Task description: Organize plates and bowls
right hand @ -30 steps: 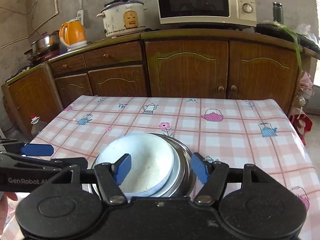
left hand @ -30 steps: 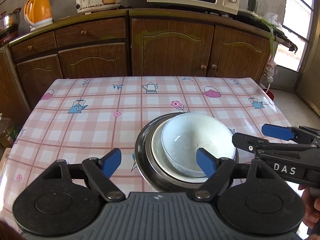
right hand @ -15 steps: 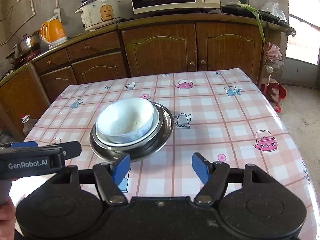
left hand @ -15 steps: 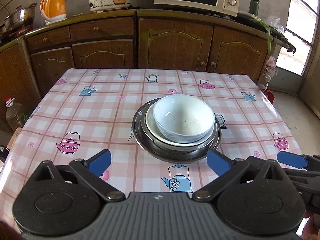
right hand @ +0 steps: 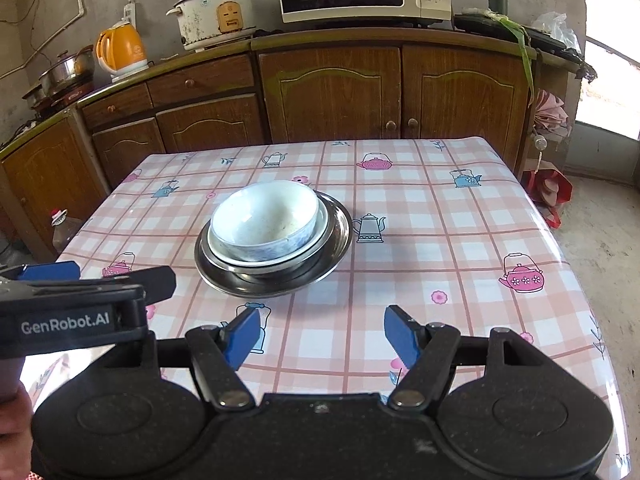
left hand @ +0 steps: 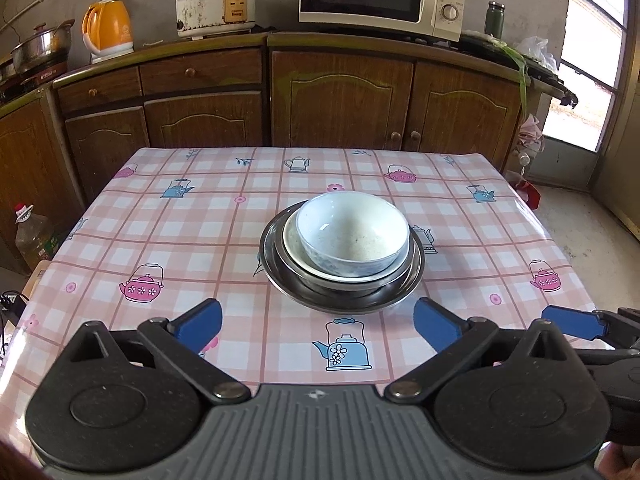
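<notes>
Stack done by look of it: white bowl (left hand: 354,236) nested in white plate (left hand: 292,240), inside steel dishes (left hand: 280,280), mid-table (left hand: 200,232). Left gripper (left hand: 316,322) spread, empty; right gripper (right hand: 316,334) spread, empty; both near table edge, clear of stack. Next: likely nothing left but leaving stack undisturbed.

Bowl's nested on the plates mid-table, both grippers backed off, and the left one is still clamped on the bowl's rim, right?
Not quite. The left gripper is open and empty; its blue pads are apart, short of the stack, as the left wrist view shows. The rest holds: the bowl sits nested on the plates mid-table, and the right gripper is backed off too, open.
</notes>
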A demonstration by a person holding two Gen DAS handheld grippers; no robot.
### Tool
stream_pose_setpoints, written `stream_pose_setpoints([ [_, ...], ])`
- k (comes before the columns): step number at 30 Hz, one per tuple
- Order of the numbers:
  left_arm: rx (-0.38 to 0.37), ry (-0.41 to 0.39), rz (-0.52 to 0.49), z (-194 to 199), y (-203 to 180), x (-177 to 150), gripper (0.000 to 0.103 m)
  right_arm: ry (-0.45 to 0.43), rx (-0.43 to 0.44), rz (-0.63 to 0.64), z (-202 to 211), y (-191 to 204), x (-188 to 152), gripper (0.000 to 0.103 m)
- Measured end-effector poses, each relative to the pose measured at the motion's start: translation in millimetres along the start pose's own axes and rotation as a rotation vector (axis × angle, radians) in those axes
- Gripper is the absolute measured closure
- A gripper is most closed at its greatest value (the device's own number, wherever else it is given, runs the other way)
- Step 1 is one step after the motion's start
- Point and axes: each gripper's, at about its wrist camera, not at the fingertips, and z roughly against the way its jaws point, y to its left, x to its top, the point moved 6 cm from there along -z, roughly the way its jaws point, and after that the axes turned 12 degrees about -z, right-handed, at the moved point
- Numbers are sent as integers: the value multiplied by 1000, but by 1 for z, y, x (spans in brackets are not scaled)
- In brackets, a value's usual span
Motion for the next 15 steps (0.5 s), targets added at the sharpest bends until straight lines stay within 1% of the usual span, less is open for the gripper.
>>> stream_pose_setpoints([
  [5,-8,-5,0,1,-1,-1,0,3,13,17,1,5,-2,21],
  [15,-8,6,4,-3,-2,-3,0,11,11,7,-4,3,-3,21],
])
